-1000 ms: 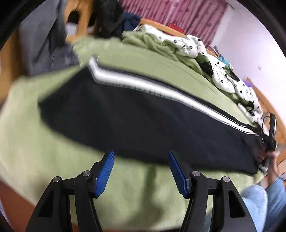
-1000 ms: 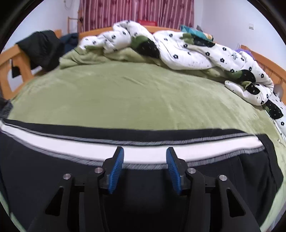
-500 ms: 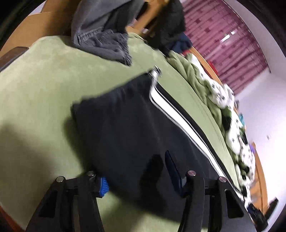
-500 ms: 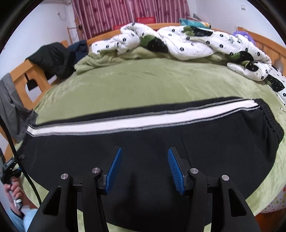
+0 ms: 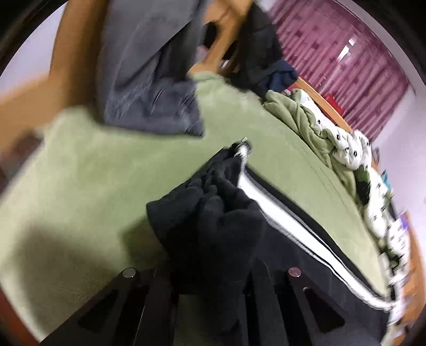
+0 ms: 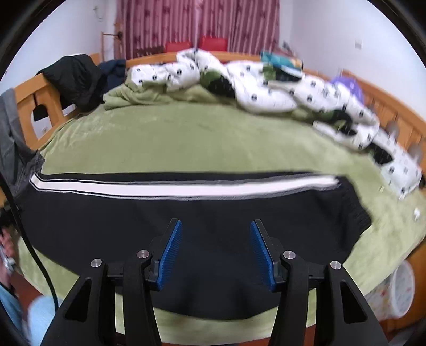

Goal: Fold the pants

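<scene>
We see the black pants [image 6: 213, 213] with a white side stripe [image 6: 173, 189] lying flat across the green bed [image 6: 202, 138], their length running crosswise just ahead of our right tool [image 6: 215, 251]. That tool hangs above the dark cloth with its blue pads [image 6: 170, 252] apart and nothing between them. At our left tool [image 5: 213, 276] the pants' end [image 5: 213, 202] is bunched into folds right at the fingertips; its jaws are clamped tight on that cloth, the pads hidden under it. Beyond the left tool a grey garment [image 5: 149, 79] hangs from the wooden bed frame [image 6: 40, 98] onto the bed. Far ahead of the right tool a white patterned quilt [image 6: 266, 85] is heaped along the frame, a black jacket [image 6: 77, 79] to its left, and a red curtain [image 6: 197, 24] behind.
</scene>
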Motion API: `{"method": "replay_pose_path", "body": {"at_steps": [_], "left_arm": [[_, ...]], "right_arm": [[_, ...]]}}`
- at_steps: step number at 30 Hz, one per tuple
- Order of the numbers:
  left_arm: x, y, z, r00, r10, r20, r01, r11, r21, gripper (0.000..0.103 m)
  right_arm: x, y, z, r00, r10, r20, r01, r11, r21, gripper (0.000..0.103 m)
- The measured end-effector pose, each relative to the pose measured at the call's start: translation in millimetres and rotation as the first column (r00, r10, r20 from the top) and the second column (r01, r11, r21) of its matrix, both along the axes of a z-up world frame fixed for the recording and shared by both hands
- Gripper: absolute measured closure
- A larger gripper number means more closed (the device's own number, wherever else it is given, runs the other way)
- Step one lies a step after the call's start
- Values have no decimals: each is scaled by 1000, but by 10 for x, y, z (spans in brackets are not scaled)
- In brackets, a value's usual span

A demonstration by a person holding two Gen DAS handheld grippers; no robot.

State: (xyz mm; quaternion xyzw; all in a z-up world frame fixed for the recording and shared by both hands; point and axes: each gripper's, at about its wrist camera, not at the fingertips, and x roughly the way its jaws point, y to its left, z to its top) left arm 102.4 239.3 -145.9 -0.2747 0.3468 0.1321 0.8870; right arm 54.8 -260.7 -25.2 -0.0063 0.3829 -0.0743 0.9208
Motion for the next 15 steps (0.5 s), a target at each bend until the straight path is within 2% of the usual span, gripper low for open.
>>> {"method": "replay_pose_path", "body": {"at_steps": [3,6,8,10,11,13,15], "left_arm": [[72,-423,499,998,-56,40,51,990,132,95],[116,-1095,988,978,-191,85,165,955,245,95],[142,-1647,1242,960,-268,83,223,909,352,95],[164,-2283,1397,932,-356,68,291,847,446,95],[168,-2566,1417,918,-393,56,322,819,475,95],[172,-3180,1379,882,-470,21,395,763,513,95],[130,-3715,1210,847,-531,-24,466,718,517,95]], "right_arm": [[60,-273,15,999,18,47,-20,999,41,50],[175,-557,-61,995,33,89,-36,999,26,50],[199,-811,-192,992,16,126,-20,999,30,50],[197,-1024,-321,991,-19,130,8,997,82,50],[208,-1152,-414,995,-39,96,28,993,119,50],[214,-1297,-501,999,-28,40,23,992,128,55],[102,-1380,-522,997,-22,71,16,997,78,55]]}}
